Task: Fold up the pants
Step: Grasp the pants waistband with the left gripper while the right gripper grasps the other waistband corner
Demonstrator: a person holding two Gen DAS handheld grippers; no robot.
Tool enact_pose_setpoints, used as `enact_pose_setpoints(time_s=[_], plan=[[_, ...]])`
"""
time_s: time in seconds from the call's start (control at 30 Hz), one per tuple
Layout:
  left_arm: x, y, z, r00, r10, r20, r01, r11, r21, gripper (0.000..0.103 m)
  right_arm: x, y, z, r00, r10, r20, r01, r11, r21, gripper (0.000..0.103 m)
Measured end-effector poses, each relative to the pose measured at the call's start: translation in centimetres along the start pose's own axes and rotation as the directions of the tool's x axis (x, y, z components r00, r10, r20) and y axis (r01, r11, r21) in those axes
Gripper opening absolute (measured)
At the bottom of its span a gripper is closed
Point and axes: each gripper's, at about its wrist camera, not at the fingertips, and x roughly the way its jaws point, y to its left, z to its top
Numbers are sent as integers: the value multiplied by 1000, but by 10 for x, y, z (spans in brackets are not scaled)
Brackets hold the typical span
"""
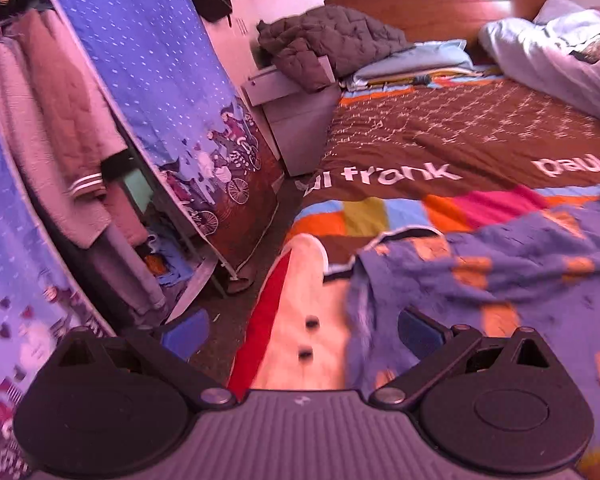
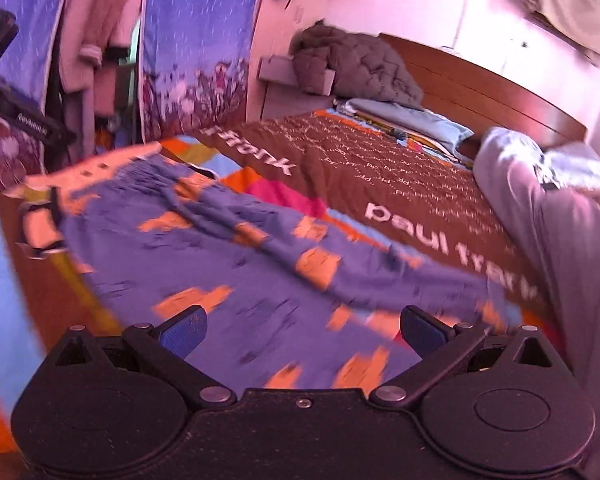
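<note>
The pants are purple-blue with orange patches and lie spread on the bed. They also show in the left wrist view, with a pale band with a red edge and two dark buttons at the bed's edge. My left gripper is open above that band, its blue pads wide apart. My right gripper is open just above the pants, holding nothing. Both views are motion-blurred.
The bed has a brown and colourful quilt marked "paul frank". A grey blanket heap lies at the right. A dark jacket sits on a nightstand. A blue patterned curtain and hanging clothes stand at the left, floor below.
</note>
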Motion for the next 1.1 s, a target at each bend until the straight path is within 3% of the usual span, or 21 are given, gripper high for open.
enact_pose_setpoints(time_s=[0.13, 0.2, 0.27, 0.37, 0.47, 0.6, 0.67, 0.77, 0.83, 0.9, 0.93, 0.97, 1.0, 1.1], plan=[[60, 0, 29, 997, -80, -3, 80, 996, 34, 103, 64, -38, 34, 998, 31, -55, -38, 991, -125, 98], [91, -6, 42, 990, -143, -14, 144, 982, 121, 103, 91, -53, 52, 997, 37, -62, -48, 979, -196, 94], [118, -18, 51, 986, -163, -28, 165, 963, 211, 103, 114, -66, 65, 994, 79, -82, -95, 971, -219, 94], [148, -32, 63, 975, -215, -57, 223, 947, 230, 103, 152, -76, 84, 982, 121, -146, -155, 954, -256, 90], [163, -40, 73, 958, -278, -75, 288, 931, 227, 103, 195, -83, 94, 973, 145, -180, -189, 946, -263, 88], [181, -56, 76, 945, -302, -121, 326, 883, 338, 102, 251, -78, 100, 961, 185, -205, -235, 938, -255, 67], [188, -59, 75, 940, -302, -159, 340, 866, 367, 99, 271, -77, 106, 949, 235, -209, -279, 936, -215, 65], [204, -62, 71, 924, -304, -233, 374, 847, 377, 89, 297, -72, 114, 927, 273, -259, -334, 914, -232, 64], [212, -66, 67, 924, -282, -258, 366, 847, 385, 67, 316, -70, 116, 901, 265, -344, -355, 906, -232, 64], [214, -70, 63, 923, -270, -276, 364, 846, 390, 53, 332, -70, 115, 864, 265, -427, -370, 911, -184, 63], [212, -72, 61, 916, -282, -284, 380, 838, 391, 34, 335, -72, 117, 856, 278, -437, -372, 917, -145, 60], [209, -75, 61, 907, -301, -294, 402, 825, 397, 23, 337, -73, 118, 849, 290, -443, -376, 919, -119, 55], [206, -79, 60, 902, -308, -303, 414, 814, 407, 9, 337, -74, 120, 841, 310, -443, -390, 915, -100, 42], [198, -90, 57, 925, -244, -292, 358, 820, 447, 1, 331, -71, 121, 850, 305, -430, -376, 922, -88, 3]])
